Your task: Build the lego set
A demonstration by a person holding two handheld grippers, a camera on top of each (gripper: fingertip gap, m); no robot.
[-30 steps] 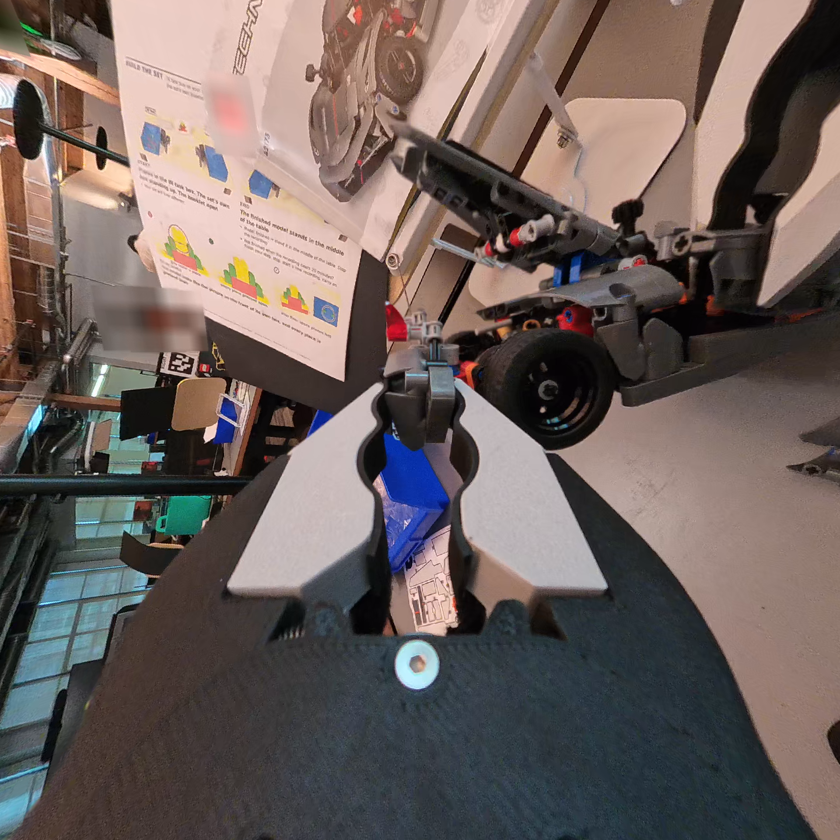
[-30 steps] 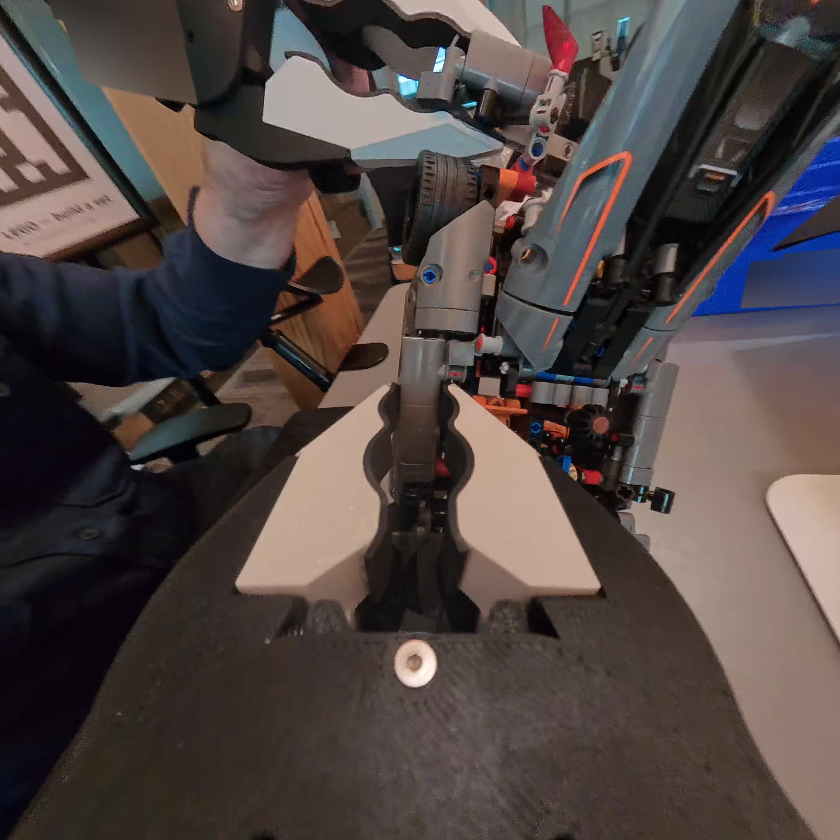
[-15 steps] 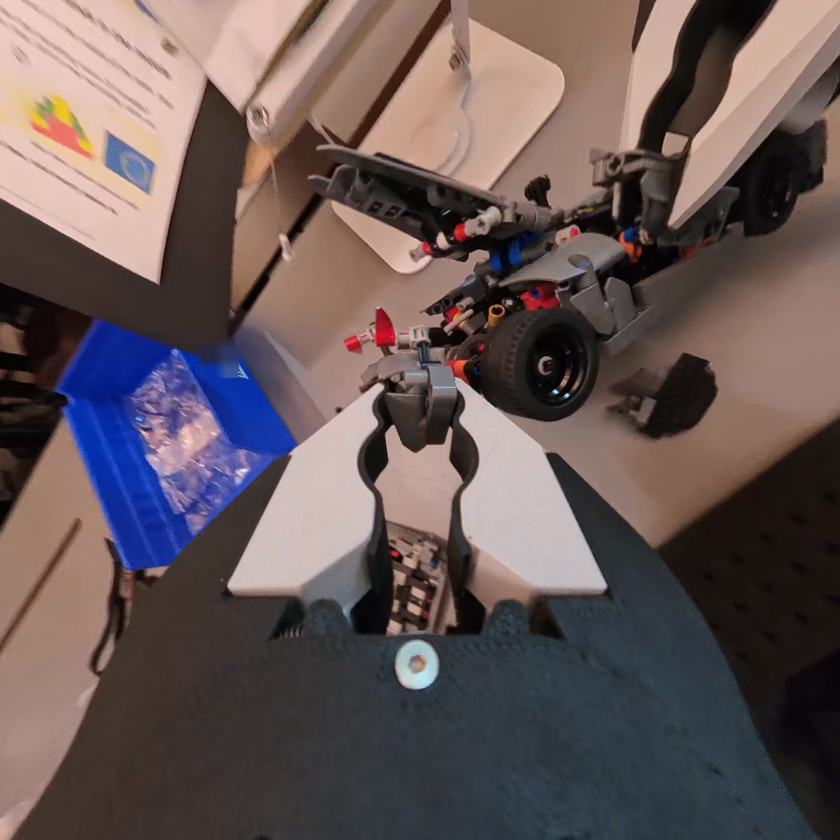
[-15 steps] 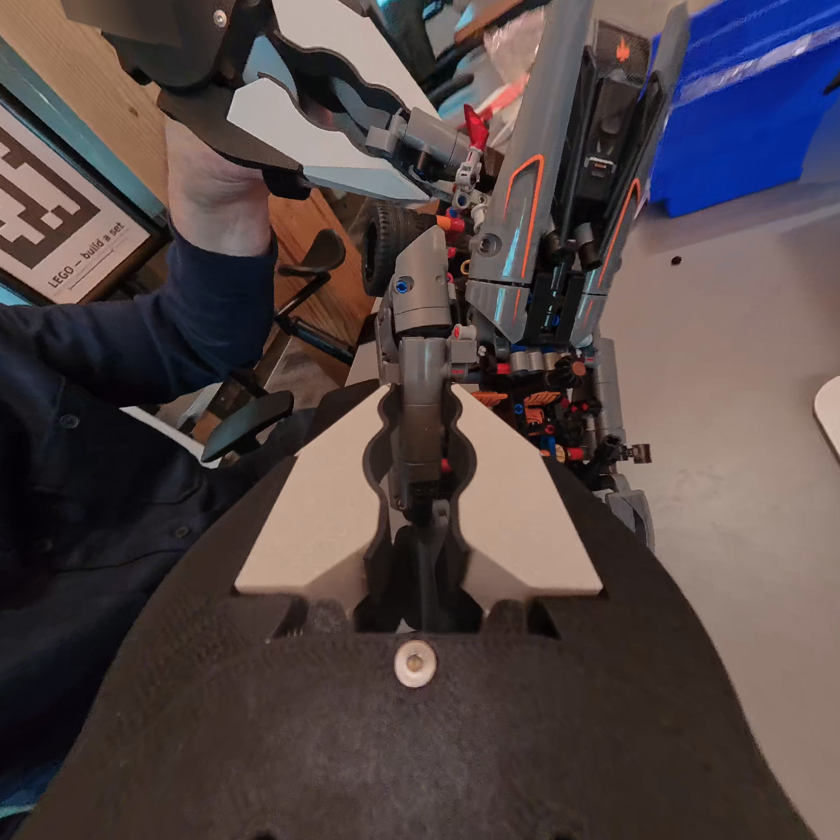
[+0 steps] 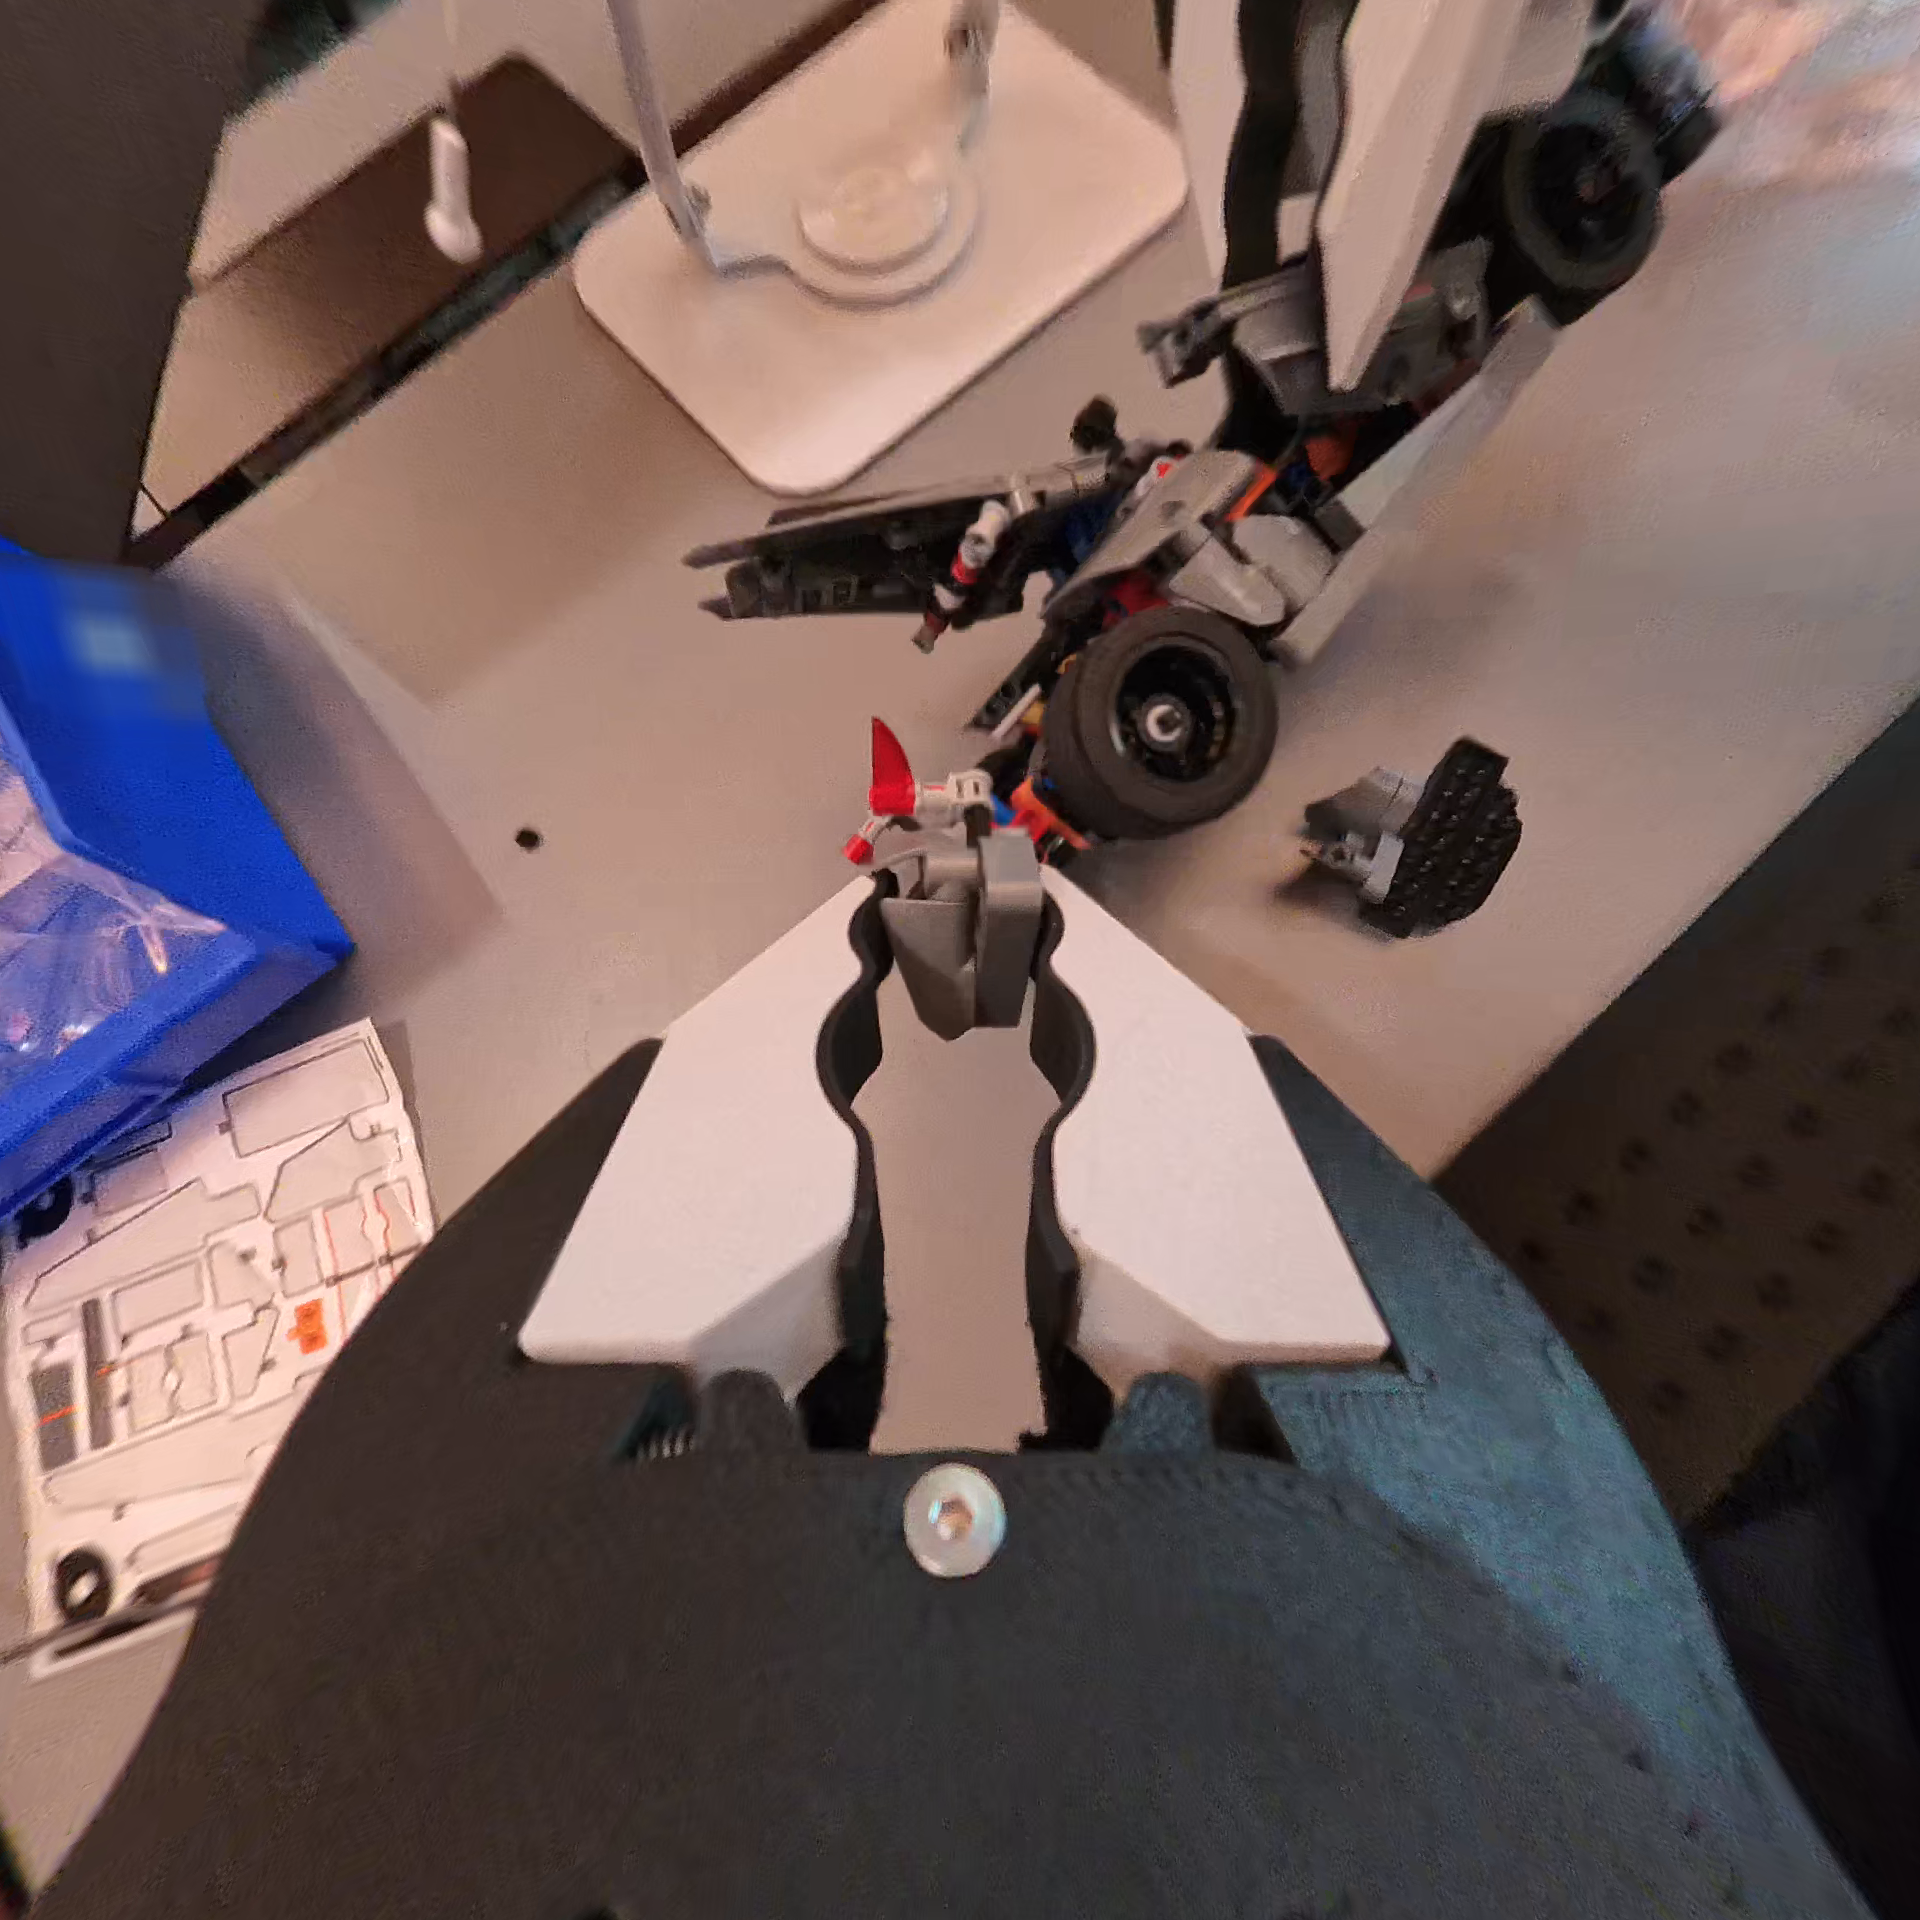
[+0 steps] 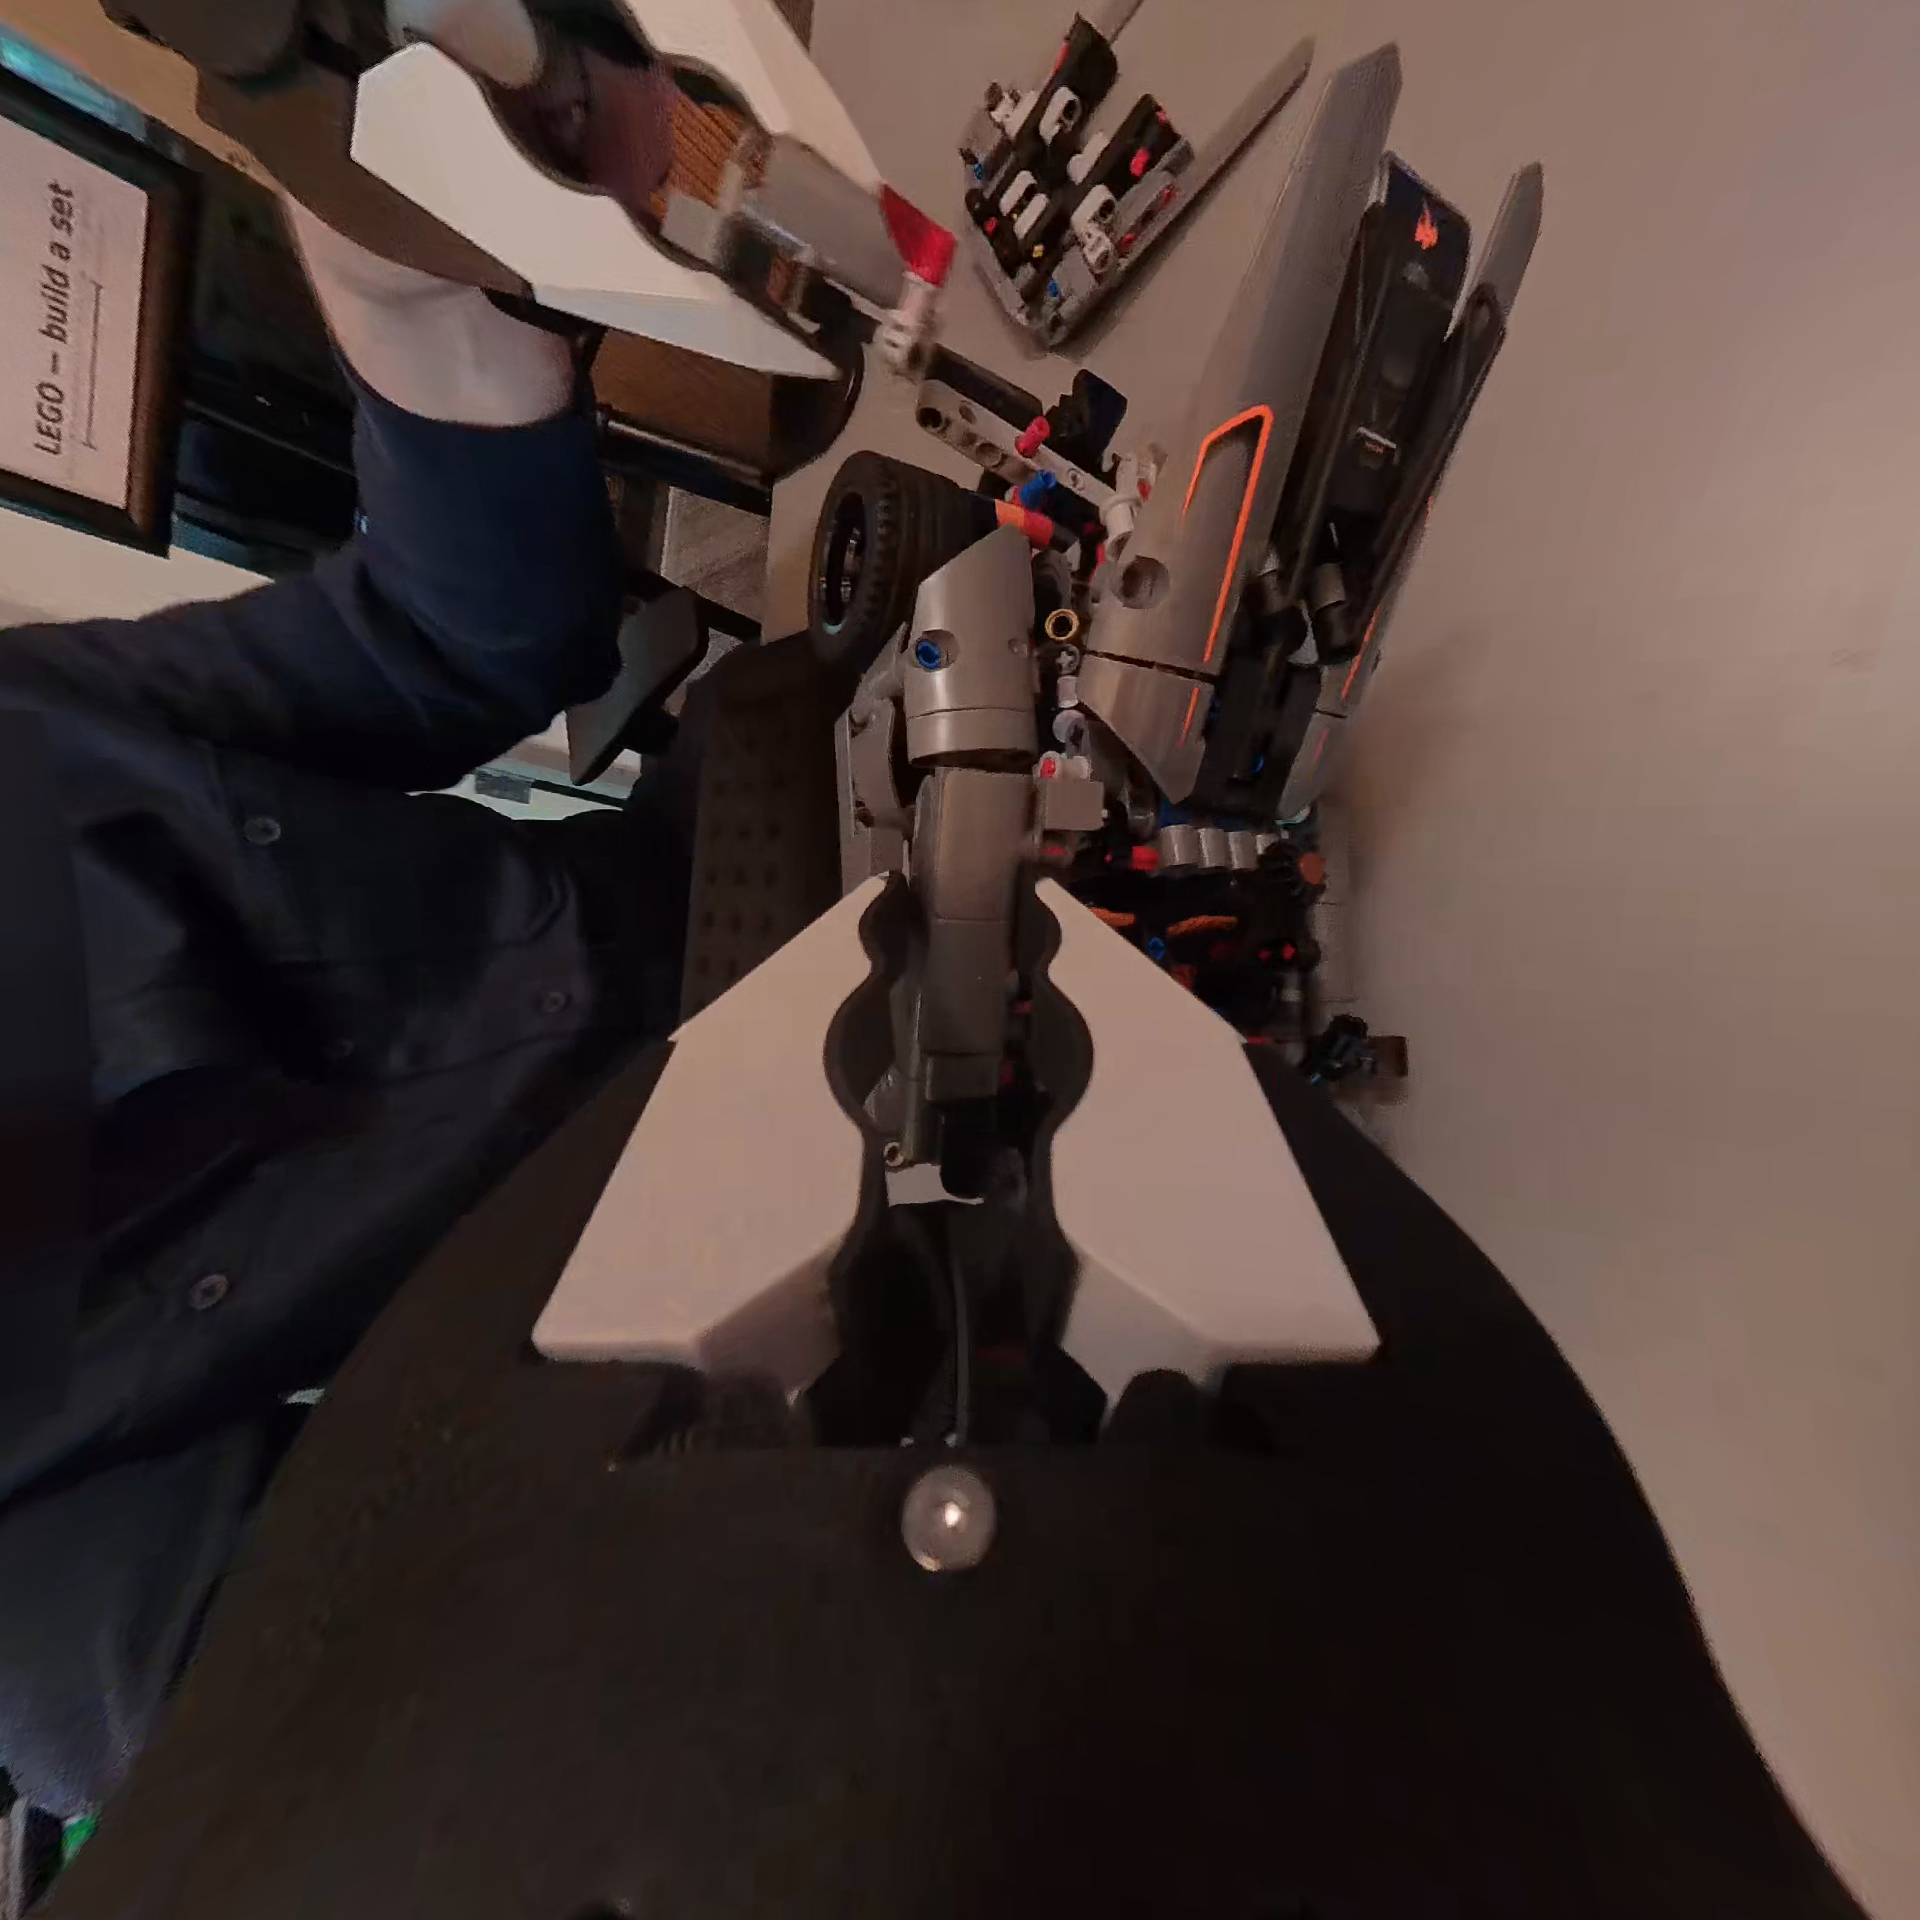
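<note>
The left tongs (image 5: 961,904) are clamped on a small grey lego subassembly (image 5: 961,935) that carries a red fin piece (image 5: 888,779) at its far end, held above the pale desk (image 5: 623,727). In the left wrist view the lego car (image 5: 1174,623) lies at 1 o'clock from the tongs, its black wheel (image 5: 1158,727) nearest them and a dark panel (image 5: 831,566) swung out toward 11 o'clock. A separate black-and-grey lego chunk (image 5: 1423,836) rests on the desk at 2 o'clock, just beside the wheel. A blue bin (image 5: 135,790) with plastic bags sits at 9 o'clock, with a printed sticker sheet (image 5: 208,1247) just below it, and a white stand base (image 5: 883,332) lies at 12 o'clock.

The right tongs (image 6: 961,904) grip a grey side panel (image 6: 971,935) of the car, which fills the view from 12 to 2 o'clock with its grey, orange-striped bodywork (image 6: 1216,540). At 11 o'clock the person's dark sleeve (image 6: 457,582) shows.
</note>
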